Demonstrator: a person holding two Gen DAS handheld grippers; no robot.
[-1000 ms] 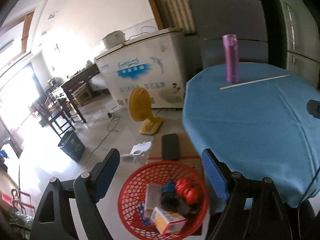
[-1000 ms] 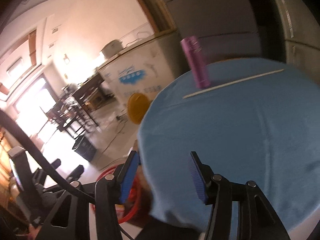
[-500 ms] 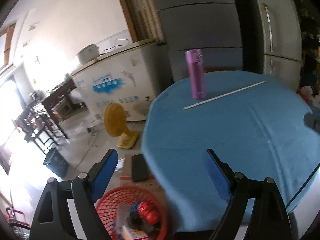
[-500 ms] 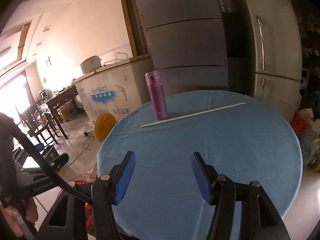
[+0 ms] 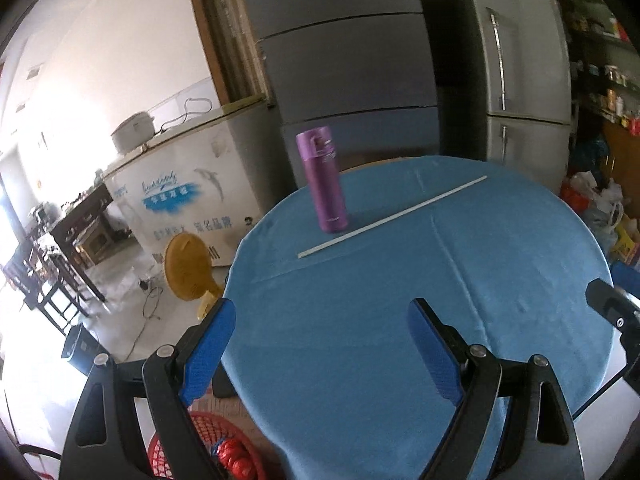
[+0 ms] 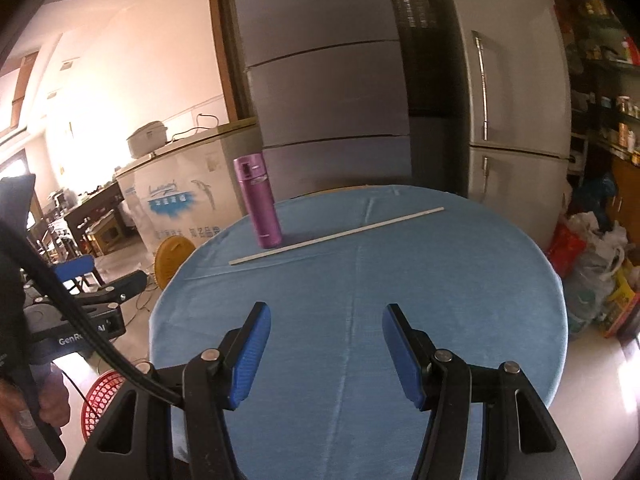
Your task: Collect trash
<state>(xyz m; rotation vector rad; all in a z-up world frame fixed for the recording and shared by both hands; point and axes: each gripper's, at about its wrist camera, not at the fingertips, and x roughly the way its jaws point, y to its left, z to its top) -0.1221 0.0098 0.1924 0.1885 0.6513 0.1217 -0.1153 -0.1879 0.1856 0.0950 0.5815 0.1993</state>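
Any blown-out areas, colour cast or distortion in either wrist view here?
Left wrist view: the room at far left is blown out to white; fisheye bends the grey refrigerator. Right wrist view: warm pinkish cast on the wall, sharp purple insulated bottle.

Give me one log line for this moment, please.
left gripper: open, empty | right gripper: open, empty | blue table: purple bottle upright, white stick lying | red basket: on floor

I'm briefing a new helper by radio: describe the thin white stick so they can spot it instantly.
Find the round table under the blue cloth. Toward its far side stands an upright purple flask; the thin white stick lies flat just in front of the flask's base, slanting across the cloth. It is the only long, pale, flat-lying thing there.
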